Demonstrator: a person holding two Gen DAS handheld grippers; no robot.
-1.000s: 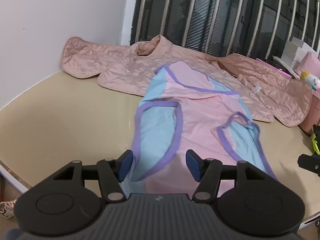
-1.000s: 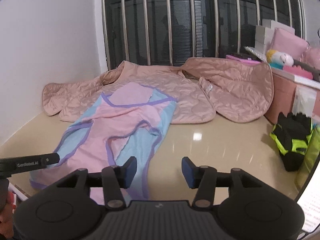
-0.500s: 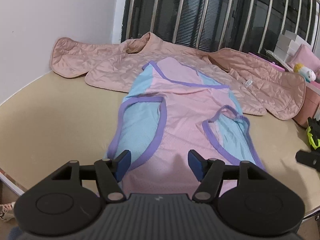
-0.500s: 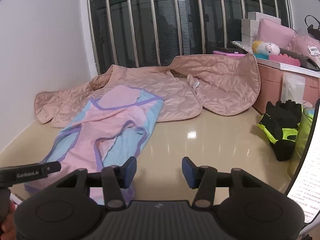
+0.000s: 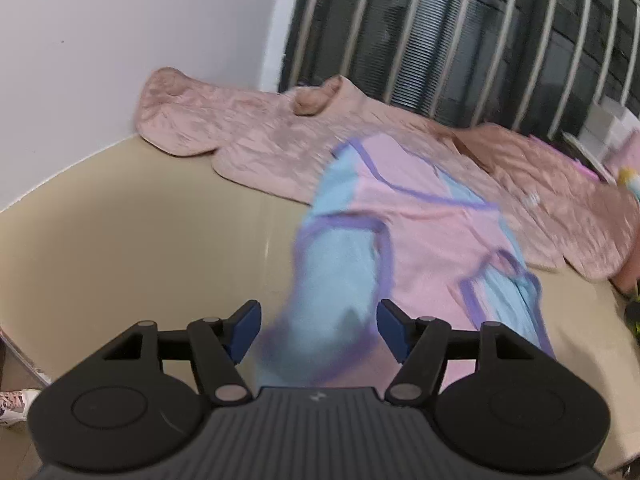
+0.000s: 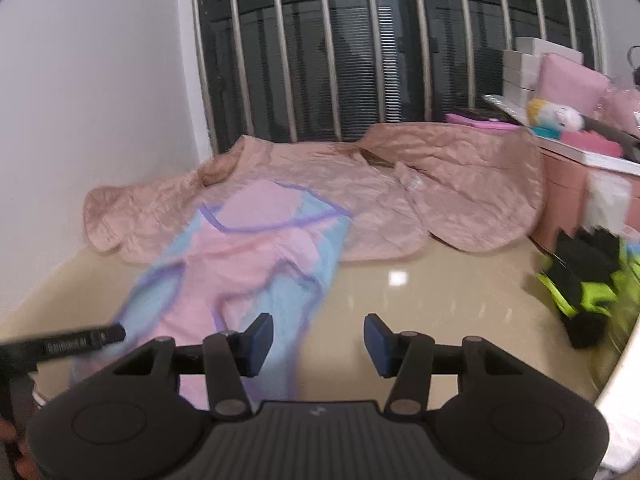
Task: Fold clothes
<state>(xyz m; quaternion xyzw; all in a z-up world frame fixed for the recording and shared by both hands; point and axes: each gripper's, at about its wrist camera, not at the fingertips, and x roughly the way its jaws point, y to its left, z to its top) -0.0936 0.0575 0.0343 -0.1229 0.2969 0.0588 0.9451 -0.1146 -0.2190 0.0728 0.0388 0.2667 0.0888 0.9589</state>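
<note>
A pink and light-blue garment with purple trim (image 5: pixel 416 240) lies flat on the beige tabletop (image 5: pixel 140 240), its far end resting on a quilted pink jacket (image 5: pixel 256 140). My left gripper (image 5: pixel 318 330) is open and empty just above the garment's near left blue panel. In the right wrist view the garment (image 6: pixel 248 264) lies left of centre. My right gripper (image 6: pixel 318 344) is open and empty, above the table by the garment's near right edge. The left gripper's finger (image 6: pixel 68 346) shows at the left edge.
The quilted jacket (image 6: pixel 400 200) spreads along the barred window (image 6: pixel 360 52) at the back. Black and neon-green gloves (image 6: pixel 580 284) lie on the right. A pink box (image 6: pixel 568 200) with a plush toy (image 6: pixel 556 114) and white boxes stands at the far right. A white wall bounds the left.
Both views are blurred by motion. My left gripper has shifted left and closer over the garment's near left panel. My right gripper has moved closer in towards the garment's right edge. Both stay open.
</note>
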